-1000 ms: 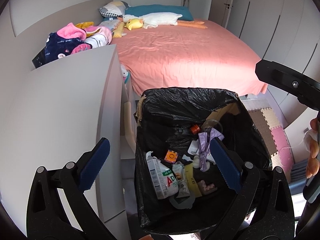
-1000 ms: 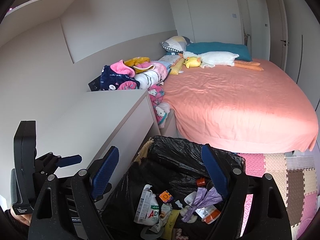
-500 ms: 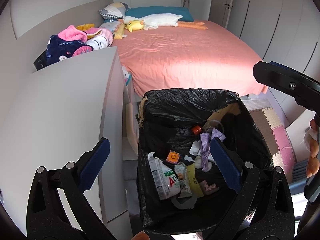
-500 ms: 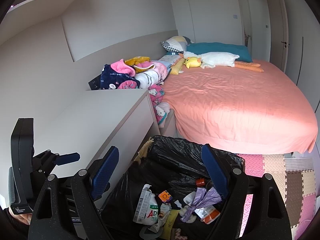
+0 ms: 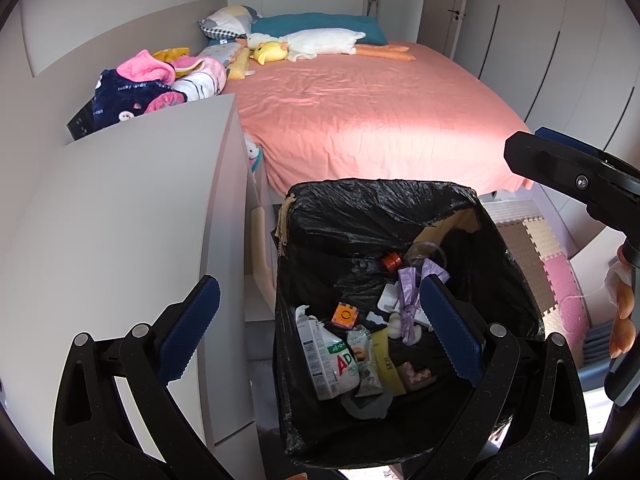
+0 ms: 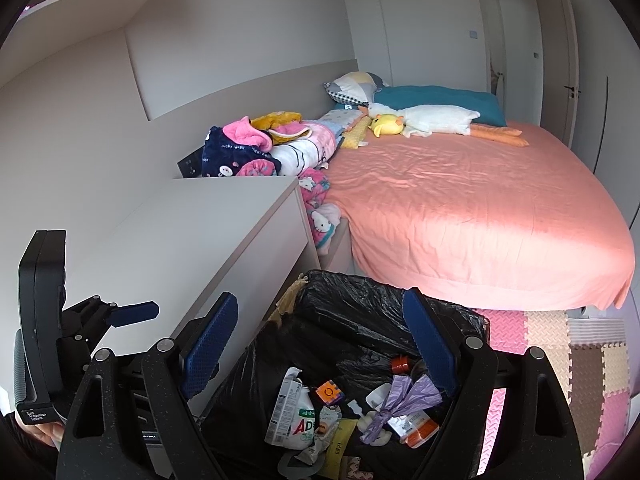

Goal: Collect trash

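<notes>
A pink bed (image 5: pixel 360 120) fills the far side, with plush toys (image 5: pixel 304 42) at its head; a white cabinet (image 5: pixel 120 220) stands at left and foam floor mats (image 6: pixel 560 344) lie at right. The trash bin (image 5: pixel 360 208), lined in black, stands on the floor between cabinet and mats. It holds the trash (image 5: pixel 340 360) — cartons, wrappers, a purple bag. The left hand-held gripper (image 5: pixel 316 332) and right hand-held gripper (image 6: pixel 320 344) hang above the near bin opening, both spread wide and empty.

One bin (image 5: pixel 320 216), one bed (image 5: pixel 360 112), two pillows (image 5: pixel 228 24).
</notes>
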Tool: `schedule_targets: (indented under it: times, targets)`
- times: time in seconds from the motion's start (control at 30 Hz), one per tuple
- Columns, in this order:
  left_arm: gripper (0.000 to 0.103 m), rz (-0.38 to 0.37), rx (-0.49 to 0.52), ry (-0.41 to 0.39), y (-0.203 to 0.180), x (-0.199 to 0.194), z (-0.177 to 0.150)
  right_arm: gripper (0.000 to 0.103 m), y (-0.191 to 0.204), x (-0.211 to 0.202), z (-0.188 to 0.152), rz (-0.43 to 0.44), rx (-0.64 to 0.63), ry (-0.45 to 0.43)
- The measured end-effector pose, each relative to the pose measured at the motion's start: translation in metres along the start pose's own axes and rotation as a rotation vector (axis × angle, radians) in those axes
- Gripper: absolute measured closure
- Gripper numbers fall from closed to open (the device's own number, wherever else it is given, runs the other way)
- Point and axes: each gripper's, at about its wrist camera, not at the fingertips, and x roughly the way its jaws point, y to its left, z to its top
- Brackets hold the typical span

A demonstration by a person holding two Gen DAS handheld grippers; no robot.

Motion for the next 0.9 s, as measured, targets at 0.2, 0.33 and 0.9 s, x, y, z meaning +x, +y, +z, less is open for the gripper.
schedule_targets:
  times: [0.2, 0.33, 0.9]
  targets:
    - [0.006, 0.005, -0.004, -0.004, 0.0002, -0.0007, 0.0007, 0.018, 0.0006, -0.0002, 0.0002, -0.001, -0.001, 0.001]
    - [0.006, -0.007, -0.011, -0.009, 0.0014, -0.0022, 0.0007, 0.018, 0.0005, -0.0003, 0.0003, -0.001, 0.001, 0.000]
    - [0.006, -0.005, -0.017, -0.039, 0.0006, -0.0070, 0.0012, 0.018, -0.0016, -0.0009, 0.0000, -0.004, 0.000, -0.001]
